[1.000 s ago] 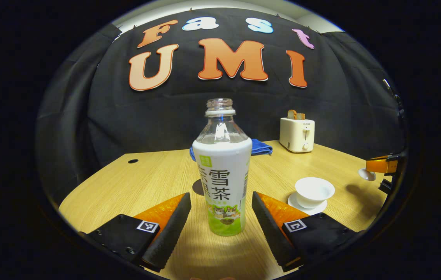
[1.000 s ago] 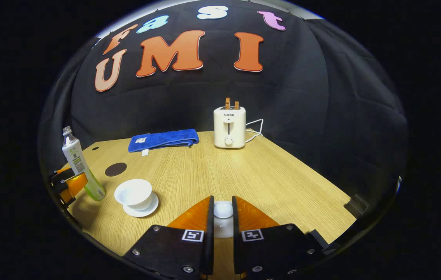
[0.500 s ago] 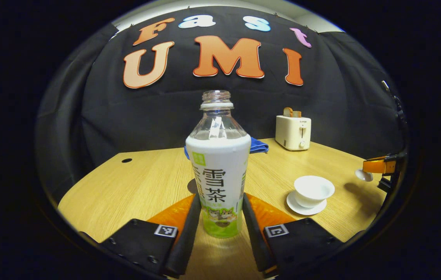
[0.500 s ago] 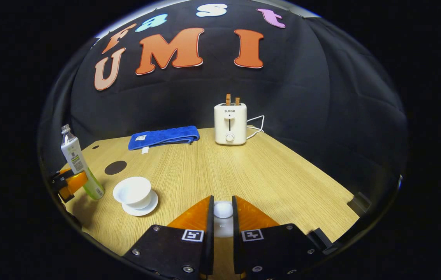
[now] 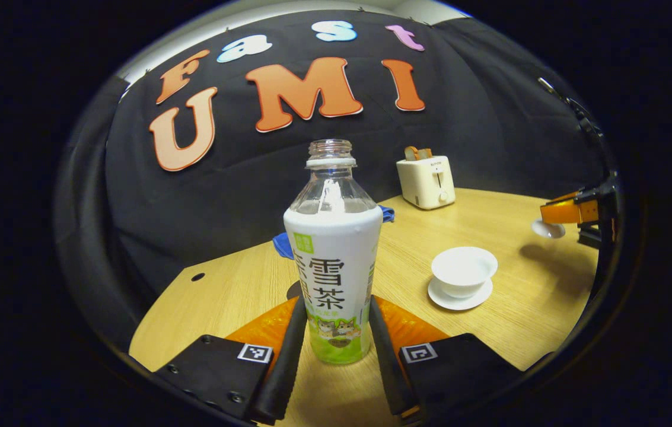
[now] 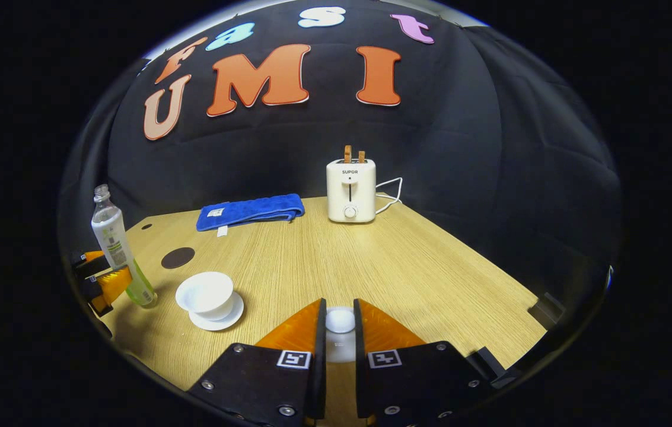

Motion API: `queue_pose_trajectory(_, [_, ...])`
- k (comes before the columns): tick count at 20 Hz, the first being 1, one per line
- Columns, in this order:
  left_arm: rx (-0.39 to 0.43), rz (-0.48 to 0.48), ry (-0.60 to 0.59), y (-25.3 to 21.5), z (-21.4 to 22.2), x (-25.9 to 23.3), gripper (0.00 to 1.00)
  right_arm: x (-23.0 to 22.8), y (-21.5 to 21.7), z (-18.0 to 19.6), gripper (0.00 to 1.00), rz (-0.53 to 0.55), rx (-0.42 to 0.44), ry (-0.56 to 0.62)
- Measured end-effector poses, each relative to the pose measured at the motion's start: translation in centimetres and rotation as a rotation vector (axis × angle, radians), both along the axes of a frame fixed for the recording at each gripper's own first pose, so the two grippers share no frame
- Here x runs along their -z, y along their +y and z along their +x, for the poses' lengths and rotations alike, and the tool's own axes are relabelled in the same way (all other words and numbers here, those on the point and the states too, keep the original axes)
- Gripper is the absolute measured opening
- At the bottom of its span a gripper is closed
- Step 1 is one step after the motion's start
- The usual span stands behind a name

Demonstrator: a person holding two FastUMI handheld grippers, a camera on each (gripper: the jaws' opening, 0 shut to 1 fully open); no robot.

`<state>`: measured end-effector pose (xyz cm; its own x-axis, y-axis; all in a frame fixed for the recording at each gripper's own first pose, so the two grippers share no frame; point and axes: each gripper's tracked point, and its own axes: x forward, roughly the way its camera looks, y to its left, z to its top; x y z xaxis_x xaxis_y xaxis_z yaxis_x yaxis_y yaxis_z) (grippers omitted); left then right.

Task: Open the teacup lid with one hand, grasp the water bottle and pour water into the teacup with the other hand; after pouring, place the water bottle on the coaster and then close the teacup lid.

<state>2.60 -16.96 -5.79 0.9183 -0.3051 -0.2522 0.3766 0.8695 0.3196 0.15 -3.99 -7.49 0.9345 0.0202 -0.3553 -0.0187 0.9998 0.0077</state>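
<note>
Left gripper view gives me the wooden table (image 5: 490, 207) first, with the toaster (image 5: 427, 181) and a blue cloth (image 6: 249, 210) at its far side. On my side of them stands the water bottle (image 5: 333, 255), uncapped and upright, and my left gripper (image 5: 331, 332) has both fingers pressed against its lower label band, so I count it as clamped there. I read the bottle as thin plastic, mostly full, hence fairly heavy and a little squashy; the low grip is firm, but I judge the top-heavy load could swing as I tilt, and a hard squeeze could push liquid out of the open neck. Behind its base a dark round coaster (image 6: 177, 257) lies flat on the table. To the right the open teacup (image 5: 464, 271) sits on its saucer (image 5: 460, 293), near the bottle but apart from it; thin white porcelain, I take it, brittle and easy to knock. In the right gripper view my right gripper (image 6: 339, 332) is closed on the small knob of the teacup lid (image 6: 340, 335), held off to the side, well apart from the cup; glazed and slippery, I guess.
</note>
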Motion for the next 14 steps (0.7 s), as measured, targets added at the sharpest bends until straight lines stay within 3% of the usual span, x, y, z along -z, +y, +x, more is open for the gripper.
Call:
queue_pose_trajectory(5, [0.05, 0.164, -0.06, -0.3, -0.1, -1.6, 0.63, -0.1, -0.9, -0.4, 0.21, 0.005, 0.019, 0.001])
queue_pose_trajectory(14, [0.158, 0.56, -0.153, -1.7, 1.8, -1.0, 0.64, 0.0, -1.7, -0.8, 0.21, 0.01, 0.041, 0.009])
